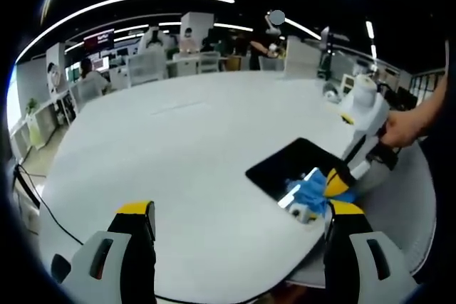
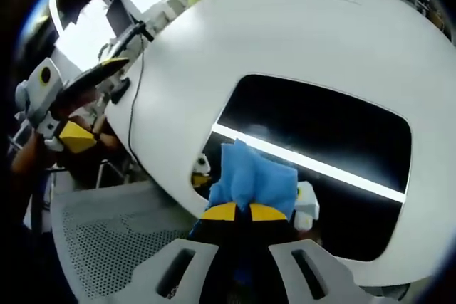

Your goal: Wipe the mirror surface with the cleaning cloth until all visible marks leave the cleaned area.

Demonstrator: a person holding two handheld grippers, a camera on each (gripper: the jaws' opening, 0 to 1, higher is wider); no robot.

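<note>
In the left gripper view, bare white counter [image 1: 178, 147] spreads wide from nine to twelve o'clock. The left gripper [image 1: 239, 247] hovers with jaws wide apart, holding nothing. At three o'clock the mirror [image 1: 288, 169] lies near the counter's rim. The right gripper [image 2: 236, 213], jaws pinched on the blue cloth [image 2: 249, 176], presses it onto the mirror's near edge.

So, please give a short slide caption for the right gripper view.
Right hand-held gripper presses a blue cleaning cloth onto the dark mirror lying on a white table.
</note>
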